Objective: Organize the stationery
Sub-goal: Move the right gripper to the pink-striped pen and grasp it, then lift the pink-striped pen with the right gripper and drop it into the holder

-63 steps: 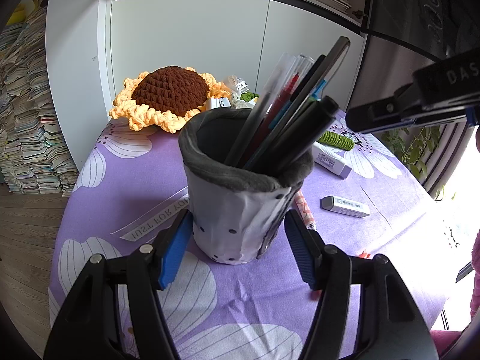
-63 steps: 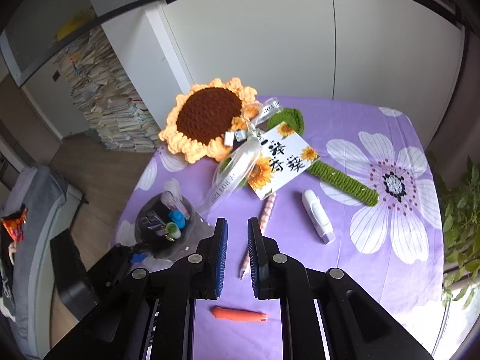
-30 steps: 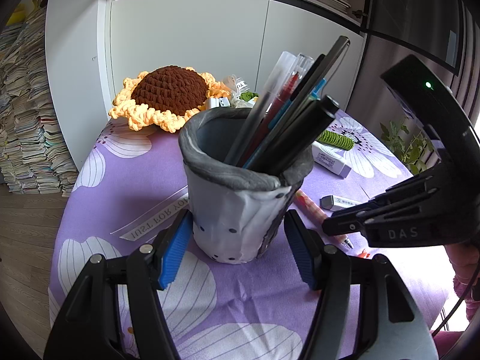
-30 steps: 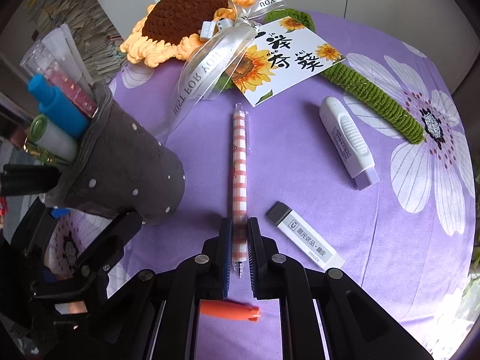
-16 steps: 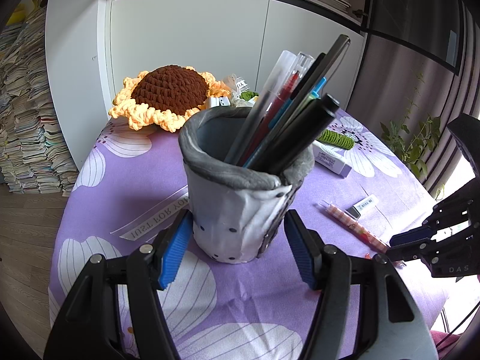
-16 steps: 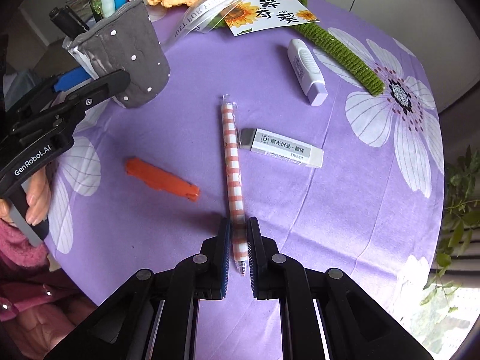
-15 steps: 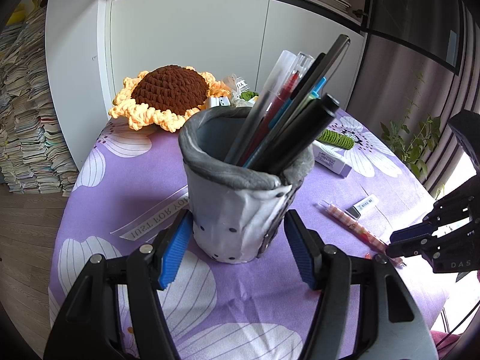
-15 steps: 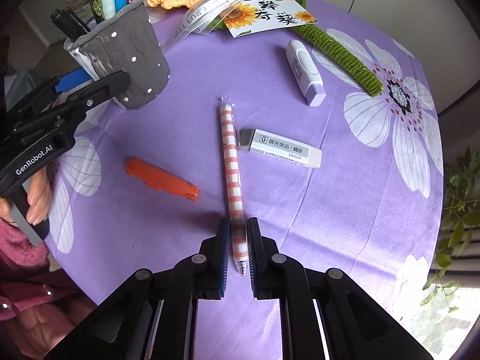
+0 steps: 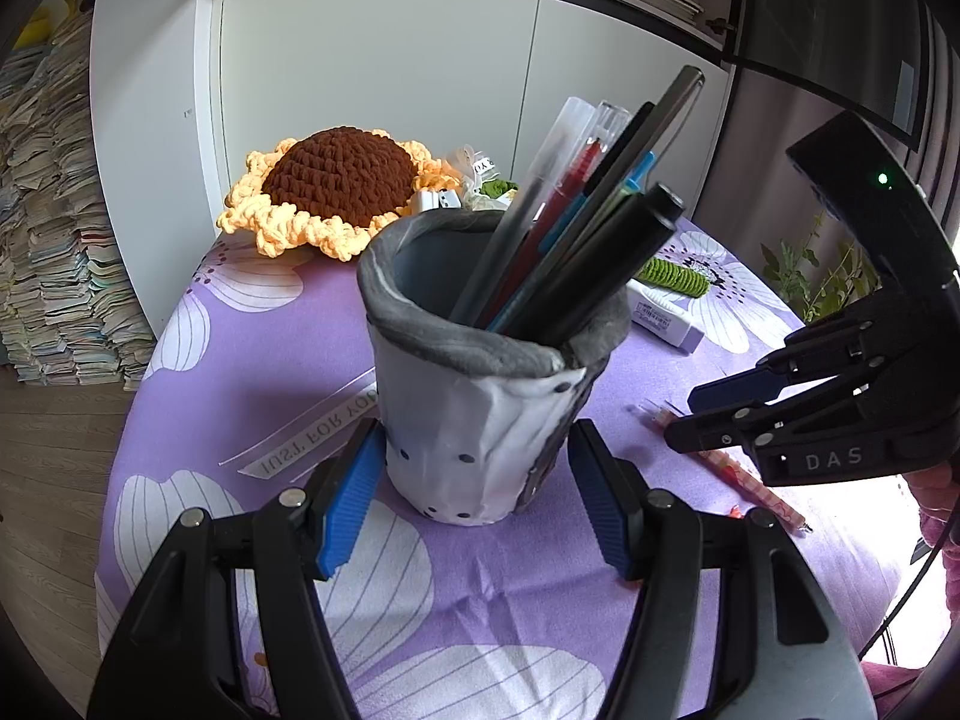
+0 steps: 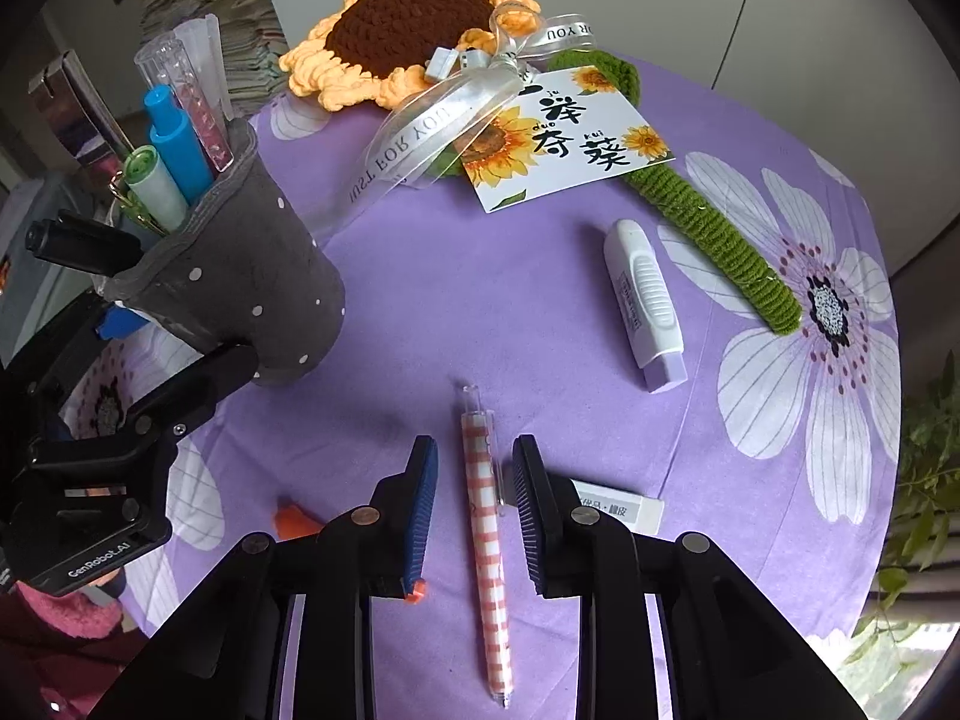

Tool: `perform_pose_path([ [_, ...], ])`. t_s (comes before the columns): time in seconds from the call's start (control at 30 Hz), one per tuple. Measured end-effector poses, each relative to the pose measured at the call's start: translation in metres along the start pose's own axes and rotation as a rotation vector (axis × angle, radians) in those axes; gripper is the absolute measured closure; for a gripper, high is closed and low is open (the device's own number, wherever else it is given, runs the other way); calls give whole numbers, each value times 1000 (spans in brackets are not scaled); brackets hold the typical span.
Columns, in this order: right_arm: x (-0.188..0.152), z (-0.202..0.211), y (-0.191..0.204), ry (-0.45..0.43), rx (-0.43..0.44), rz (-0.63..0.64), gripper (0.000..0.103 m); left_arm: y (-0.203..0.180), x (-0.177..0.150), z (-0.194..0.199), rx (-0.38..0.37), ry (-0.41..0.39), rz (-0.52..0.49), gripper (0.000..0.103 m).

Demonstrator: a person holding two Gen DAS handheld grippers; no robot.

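A grey fabric pen holder (image 9: 480, 396) with white dots stands on the purple flowered cloth, full of several pens; it also shows in the right wrist view (image 10: 240, 294). My left gripper (image 9: 474, 498) is open, its blue pads on either side of the holder's base. My right gripper (image 10: 474, 498) is open, low over the cloth, astride a pink checked pen (image 10: 486, 528) that lies flat between its fingers. In the left wrist view the right gripper (image 9: 708, 414) hovers over that pen (image 9: 738, 480) to the right of the holder.
A white eraser (image 10: 618, 507), an orange item (image 10: 291, 519) partly hidden by my fingers, a white correction tape (image 10: 645, 294), a crochet sunflower (image 10: 408, 30) with green stem (image 10: 720, 240), ribbon and card (image 10: 564, 138) lie on the cloth. The table edge is near.
My right gripper has opened and let go of the pink checked pen, which now lies on the cloth nearer the holder. The left gripper and holder have not moved.
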State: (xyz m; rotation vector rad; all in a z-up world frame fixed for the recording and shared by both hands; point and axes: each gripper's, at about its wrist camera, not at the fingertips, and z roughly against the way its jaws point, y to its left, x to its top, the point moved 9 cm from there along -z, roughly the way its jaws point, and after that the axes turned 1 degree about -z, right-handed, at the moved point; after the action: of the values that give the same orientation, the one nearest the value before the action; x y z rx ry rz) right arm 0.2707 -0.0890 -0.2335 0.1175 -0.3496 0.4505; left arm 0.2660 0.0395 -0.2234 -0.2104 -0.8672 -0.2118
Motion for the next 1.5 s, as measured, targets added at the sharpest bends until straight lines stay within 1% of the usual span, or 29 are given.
perform_pose_path([
  [0.07,0,-7,1,15,-14,11,77,0,0,0,0,0,0,41],
  [0.17,-1,-12,4,14,-48,31,78,0,0,0,0,0,0,41],
  [0.23,-1,-15,6,13,-48,33,78,0,0,0,0,2,0,41],
  [0.27,-2,-15,6,17,-43,34,85,0,-1,-1,-1,2,0,41],
  [0.3,-3,-15,8,19,-39,37,88,0,-1,-1,-1,3,1,41],
  [0.43,-1,-13,10,2,-35,25,89,-1,-2,-1,-1,3,1,41],
  [0.47,-1,-8,10,-11,-24,17,89,-1,-2,-1,-1,3,1,41],
  [0.5,7,-3,9,-27,-17,10,89,-1,-2,0,-1,4,1,41],
  [0.63,12,34,10,-111,3,-8,89,-1,-2,0,-1,3,1,41],
  [0.73,15,63,10,-183,4,-18,90,0,-2,-1,-1,3,1,41],
  [0.87,28,99,13,-287,13,-22,92,0,-2,-1,-1,4,1,41],
  [1.03,48,152,27,-448,20,-17,92,-1,-2,-1,-1,4,1,41],
  [1.2,69,201,50,-559,83,21,92,-1,-2,-1,-1,4,1,41],
  [1.3,81,218,65,-603,100,57,92,-1,-2,-1,-1,4,1,41],
  [1.37,90,220,75,-614,119,72,92,0,-1,-1,-1,4,1,41],
  [1.5,106,195,89,-575,144,83,92,0,-1,-1,-2,4,1,41],
])
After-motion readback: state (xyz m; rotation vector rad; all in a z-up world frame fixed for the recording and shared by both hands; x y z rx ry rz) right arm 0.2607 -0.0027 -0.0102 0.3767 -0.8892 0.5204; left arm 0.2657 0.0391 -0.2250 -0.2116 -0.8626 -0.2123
